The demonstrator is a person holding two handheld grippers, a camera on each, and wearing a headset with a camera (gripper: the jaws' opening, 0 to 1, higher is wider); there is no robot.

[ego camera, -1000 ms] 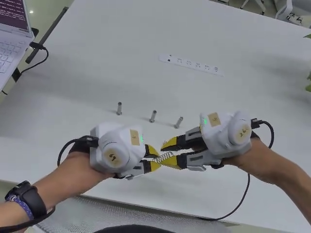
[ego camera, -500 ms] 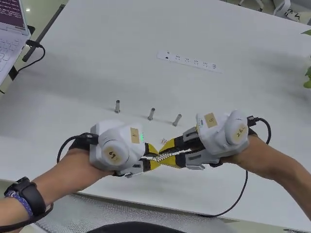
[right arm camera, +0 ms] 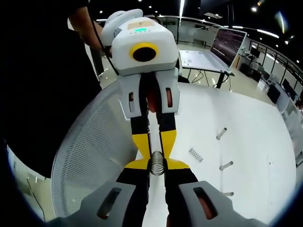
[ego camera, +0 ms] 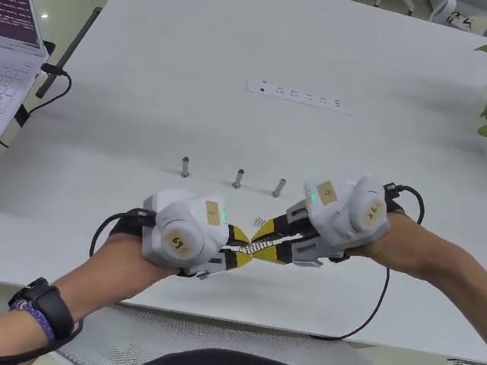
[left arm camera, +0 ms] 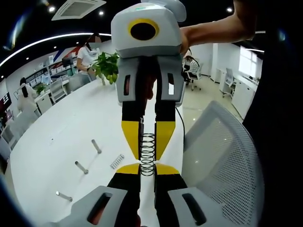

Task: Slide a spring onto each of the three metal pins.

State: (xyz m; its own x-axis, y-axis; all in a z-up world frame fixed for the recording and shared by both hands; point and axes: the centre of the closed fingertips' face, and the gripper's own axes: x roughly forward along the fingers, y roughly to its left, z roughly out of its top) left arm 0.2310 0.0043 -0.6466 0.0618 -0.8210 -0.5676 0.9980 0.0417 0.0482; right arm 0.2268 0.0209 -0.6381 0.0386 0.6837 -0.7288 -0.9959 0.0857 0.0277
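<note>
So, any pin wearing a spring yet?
No, all three pins are bare; a spring is gripped between the left gripper and right gripper.

We work with two matching tools: the left claw (ego camera: 240, 248) and the right claw (ego camera: 263, 242) each have a rounded white housing, a tan numbered sticker on top and a small green light. Each also has a round side cap with handwritten digits, grey slotted mounts and black jaws tipped in yellow. A black left cable (ego camera: 97, 234) loops off one housing and a black right cable (ego camera: 386, 285) trails from the other; we wear a black watch (ego camera: 47, 308) beside a blue-purple band (ego camera: 30, 324) on our left wrist, and a black top (right arm camera: 38, 71).
</note>
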